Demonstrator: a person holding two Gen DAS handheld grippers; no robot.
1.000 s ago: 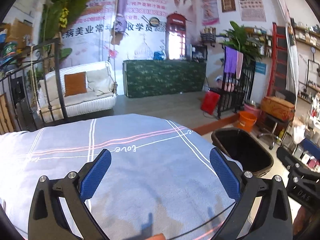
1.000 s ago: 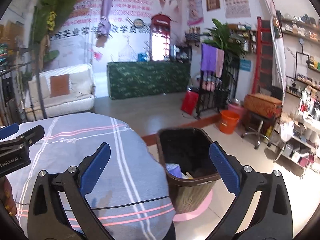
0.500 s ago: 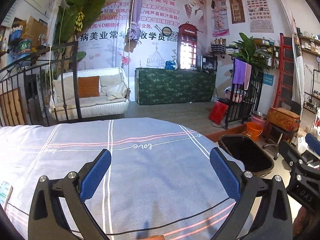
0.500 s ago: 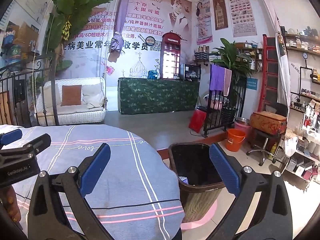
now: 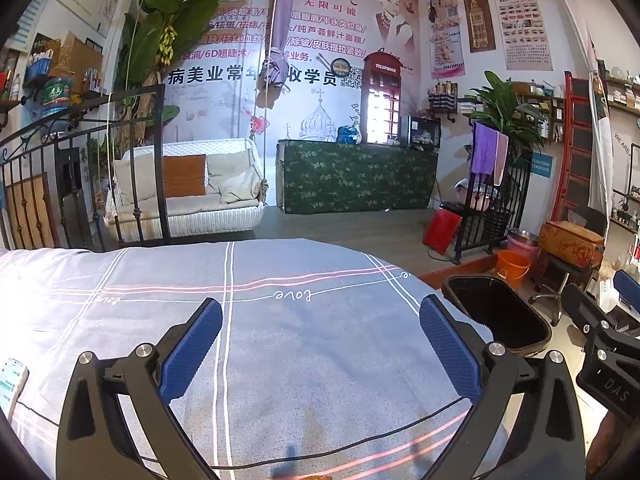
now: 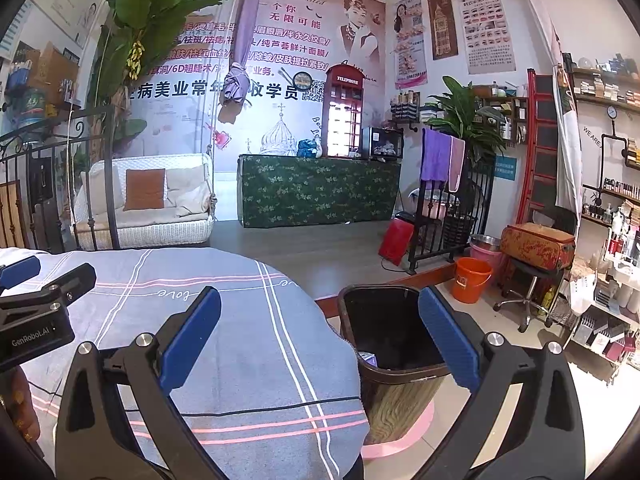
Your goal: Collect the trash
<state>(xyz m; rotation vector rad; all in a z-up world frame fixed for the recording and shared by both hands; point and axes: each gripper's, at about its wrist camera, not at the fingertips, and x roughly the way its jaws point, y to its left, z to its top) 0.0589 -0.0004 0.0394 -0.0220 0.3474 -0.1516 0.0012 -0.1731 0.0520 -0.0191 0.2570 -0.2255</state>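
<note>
A dark bin [image 6: 394,344] with a wood-grain wall stands on the floor at the right edge of the table; a little trash [image 6: 367,358] lies inside. It also shows in the left wrist view [image 5: 498,316]. My left gripper [image 5: 320,344] is open and empty above the blue-grey tablecloth [image 5: 280,320]. My right gripper [image 6: 320,340] is open and empty, held over the table edge and the bin. A small white and green packet [image 5: 12,384] lies on the cloth at the far left.
The round table carries a striped cloth [image 6: 224,320]. An orange bucket [image 6: 470,280], a stool with a case [image 6: 532,256] and shelves [image 6: 612,320] stand to the right. A black railing [image 5: 80,184], a white swing seat [image 5: 188,196] and a green counter [image 5: 356,176] lie behind.
Both views have tilted up and pulled back, showing more of the room. The packet has come into the left wrist view. Both grippers stay open.
</note>
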